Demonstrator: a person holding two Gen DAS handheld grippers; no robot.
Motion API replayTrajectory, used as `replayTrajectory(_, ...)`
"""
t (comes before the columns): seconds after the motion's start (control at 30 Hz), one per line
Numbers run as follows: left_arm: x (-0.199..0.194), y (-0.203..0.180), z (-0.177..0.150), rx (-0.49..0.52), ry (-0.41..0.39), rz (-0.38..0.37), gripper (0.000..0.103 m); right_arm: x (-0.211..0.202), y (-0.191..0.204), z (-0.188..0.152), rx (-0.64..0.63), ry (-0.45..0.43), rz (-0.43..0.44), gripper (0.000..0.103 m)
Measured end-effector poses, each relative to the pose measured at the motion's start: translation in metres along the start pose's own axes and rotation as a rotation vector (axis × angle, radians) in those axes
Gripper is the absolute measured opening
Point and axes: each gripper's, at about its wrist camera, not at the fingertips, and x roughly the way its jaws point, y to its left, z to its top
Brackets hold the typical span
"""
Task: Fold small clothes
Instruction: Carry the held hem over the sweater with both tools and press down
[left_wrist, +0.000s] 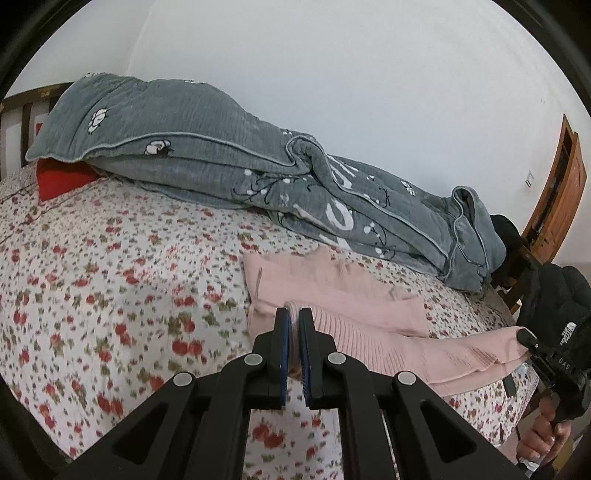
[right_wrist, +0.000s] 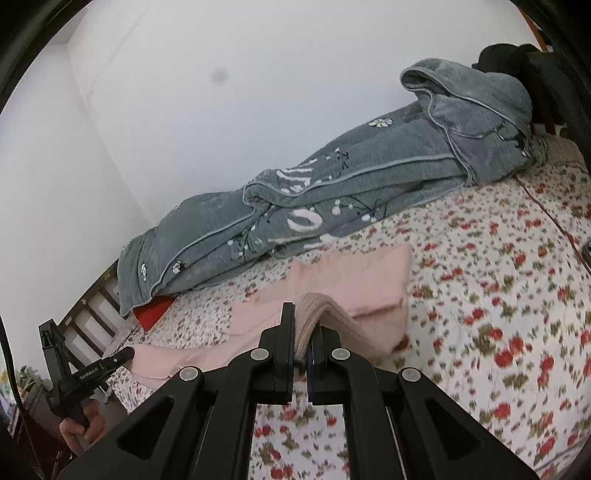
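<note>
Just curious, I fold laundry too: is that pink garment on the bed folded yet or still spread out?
Mid-fold: the pink garment lies partly on the floral bedsheet, while the left gripper and right gripper each pinch a ribbed edge lifted over it.

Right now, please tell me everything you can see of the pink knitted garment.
The pale pink knitted garment looks soft, with ribbed bands. It lies partly folded on the floral bedsheet, near the grey quilt. Its near ribbed edge is lifted, pinched by the left gripper and the right gripper, both jaws closed on it.
</note>
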Motion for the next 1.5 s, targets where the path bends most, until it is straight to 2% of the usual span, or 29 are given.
replayTrajectory(0.37,0.031,-0.003,0.032,-0.021,-0.027,0.001,0.006,0.031,0.003,0.029,-0.017,-0.020,0.004,0.005)
replayTrajectory(0.77,0.097,-0.009,0.060,-0.014,-0.029,0.016,0.007,0.089,-0.018,0.053,0.002,-0.002,-0.019,0.005)
replayTrajectory(1.0,0.156,0.002,0.069,-0.029,0.020,0.025,0.007,0.141,-0.034,0.060,0.005,0.035,-0.049,0.005)
replayTrajectory(1.17,0.212,0.014,0.069,-0.042,0.092,0.051,0.007,0.190,-0.047,0.061,0.020,0.083,-0.074,0.005)
replayTrajectory(1.5,0.290,0.029,0.075,-0.061,0.175,0.093,0.008,0.275,-0.076,0.066,0.026,0.184,-0.132,0.006)
